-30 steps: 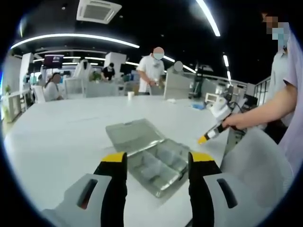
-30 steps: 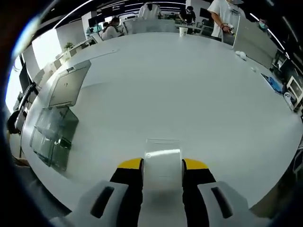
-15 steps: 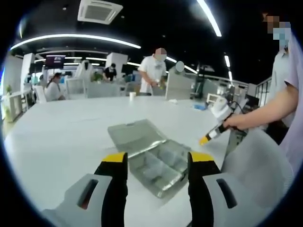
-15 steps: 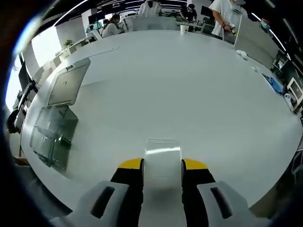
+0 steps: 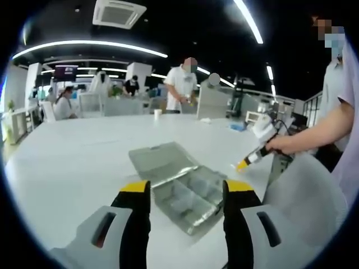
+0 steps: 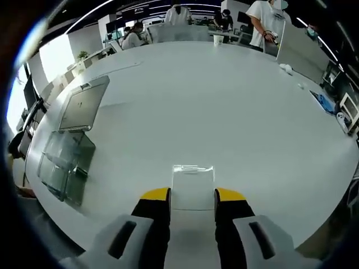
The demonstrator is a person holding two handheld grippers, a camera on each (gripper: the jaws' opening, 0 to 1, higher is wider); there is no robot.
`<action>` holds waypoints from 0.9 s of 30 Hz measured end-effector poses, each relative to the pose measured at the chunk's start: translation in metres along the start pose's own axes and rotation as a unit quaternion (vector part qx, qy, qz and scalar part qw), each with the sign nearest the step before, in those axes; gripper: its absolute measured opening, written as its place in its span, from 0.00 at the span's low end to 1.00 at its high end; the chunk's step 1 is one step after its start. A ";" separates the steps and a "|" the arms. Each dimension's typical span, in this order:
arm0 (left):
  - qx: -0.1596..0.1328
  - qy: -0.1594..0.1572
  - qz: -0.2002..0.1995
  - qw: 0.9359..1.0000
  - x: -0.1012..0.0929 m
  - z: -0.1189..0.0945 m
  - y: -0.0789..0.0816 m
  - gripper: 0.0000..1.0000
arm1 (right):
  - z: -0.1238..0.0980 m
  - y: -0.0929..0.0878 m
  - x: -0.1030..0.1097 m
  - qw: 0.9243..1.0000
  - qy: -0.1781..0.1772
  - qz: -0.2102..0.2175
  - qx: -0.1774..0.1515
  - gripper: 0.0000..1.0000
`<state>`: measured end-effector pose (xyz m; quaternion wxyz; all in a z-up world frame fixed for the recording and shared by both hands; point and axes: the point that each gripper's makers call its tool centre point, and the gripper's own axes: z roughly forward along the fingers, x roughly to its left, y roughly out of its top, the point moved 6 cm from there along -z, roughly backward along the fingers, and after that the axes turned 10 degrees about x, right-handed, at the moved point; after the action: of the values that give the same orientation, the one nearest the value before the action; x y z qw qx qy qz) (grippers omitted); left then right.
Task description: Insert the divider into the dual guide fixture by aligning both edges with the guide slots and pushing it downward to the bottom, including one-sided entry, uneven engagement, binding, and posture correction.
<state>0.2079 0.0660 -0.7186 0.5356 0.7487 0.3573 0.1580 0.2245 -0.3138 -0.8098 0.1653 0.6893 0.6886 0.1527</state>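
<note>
1. Left gripper view: the left gripper was held with its jaws spread and nothing between them. Just ahead, seen through the gap, lay the clear box on the white table, lid flat open on the far side, compartments near the jaw tips.
2. Same view: the right gripper came in from the right, in the person's hand, low over the table and to the right of the box, well apart from it. Its jaw state could not be read from here.
3. Right gripper view: the right gripper was closed on the clear divider, a thin plate standing out forward past the jaw tips, its top edge catching light.
4. Same view: the box lay far to the left of the jaws, long axis running away from the gripper. Judgement: the divider must travel left to reach the box's slots; the left gripper was nearer the box and could steady it.
5. The left view did not resolve the divider; the right view did.
</note>
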 end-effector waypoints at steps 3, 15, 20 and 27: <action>0.002 -0.001 0.000 1.000 0.000 0.001 0.000 0.50 | -0.004 0.003 -0.002 1.000 0.003 0.002 -0.011 0.26; 0.002 -0.007 -0.012 1.000 0.003 0.003 0.003 0.51 | -0.025 0.012 0.005 0.998 0.020 -0.009 -0.059 0.26; 0.003 -0.008 -0.011 1.000 0.002 0.004 0.002 0.51 | -0.032 0.015 0.008 0.996 0.024 -0.015 -0.079 0.26; 0.006 -0.008 -0.010 1.000 0.001 0.004 0.001 0.51 | -0.044 0.019 0.017 0.993 0.032 -0.028 -0.106 0.26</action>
<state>0.2114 0.0641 -0.7193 0.5354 0.7496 0.3613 0.1443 0.2222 -0.2961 -0.7624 0.2192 0.6432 0.6925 0.2424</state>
